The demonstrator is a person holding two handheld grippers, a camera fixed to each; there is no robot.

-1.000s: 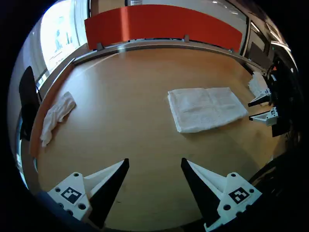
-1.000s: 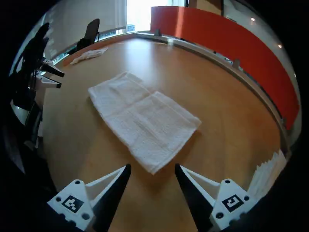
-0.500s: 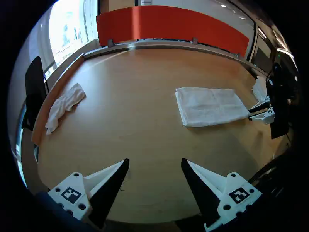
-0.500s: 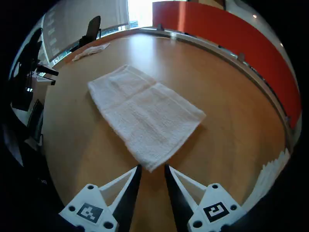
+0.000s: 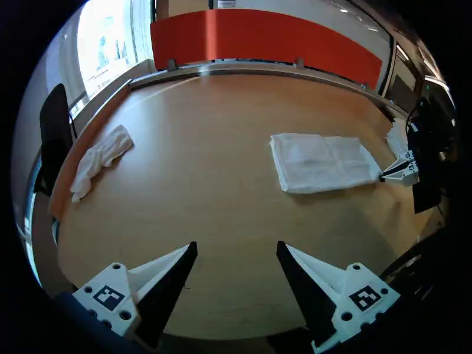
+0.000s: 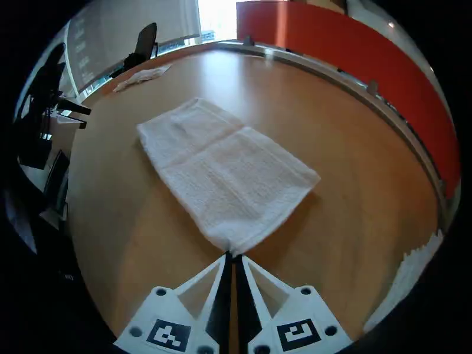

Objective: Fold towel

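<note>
The towel [image 6: 227, 171] lies flat on the desk [image 5: 200, 194], already folded into a rectangle with a crease across its middle. It sits toward the right side of the desk, well apart from the crumpled cloth [image 5: 100, 158] by the left edge and from the red partition [image 5: 265, 35] along the far edge.

The right gripper [image 6: 233, 258] has its fingers drawn together on the towel's nearest corner, with the fabric bunching to a point between the tips. The left gripper [image 5: 236, 274] hangs over bare wood near the front edge, with its fingers wide apart and nothing between them.

The towel looks like thick terry: soft, light and limp, with a rough pile that should not slip from a pinch. Held by one corner it will probably sag and drag askew, so the layers may shift. A second hold on the neighbouring corner of the same short edge looks wise, taking all the layers together so the edge lifts evenly for the next fold.
</note>
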